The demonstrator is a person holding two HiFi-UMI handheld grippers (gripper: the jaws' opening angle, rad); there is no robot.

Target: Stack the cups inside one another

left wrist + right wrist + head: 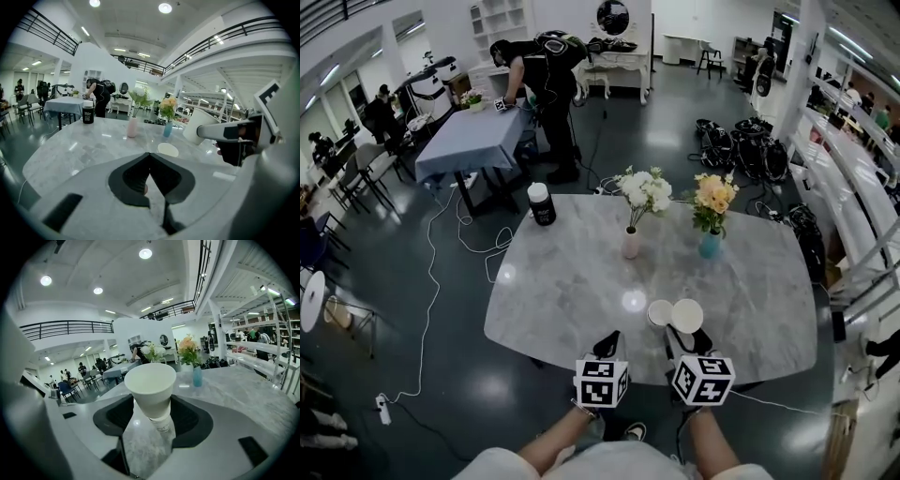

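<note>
A white paper cup [686, 316] is held above the near edge of the marble table [562, 291], with my right gripper [686, 337] shut on its lower part. In the right gripper view the cup [151, 383] stands mouth up between the jaws of my right gripper [151, 405]. A second white cup [659, 312] stands on the table just left of the held one, and it shows in the left gripper view as cup [168, 149]. My left gripper [607, 341] hovers at the table's front edge, left of both cups. Its jaws meet with nothing in them at my left gripper [150, 161].
A pink vase with white flowers [631, 242] and a blue vase with yellow flowers [710, 244] stand mid-table. A black canister [542, 203] sits at the far left corner. A person [546, 84] bends over a cloth-covered table beyond. Cables run across the floor at left.
</note>
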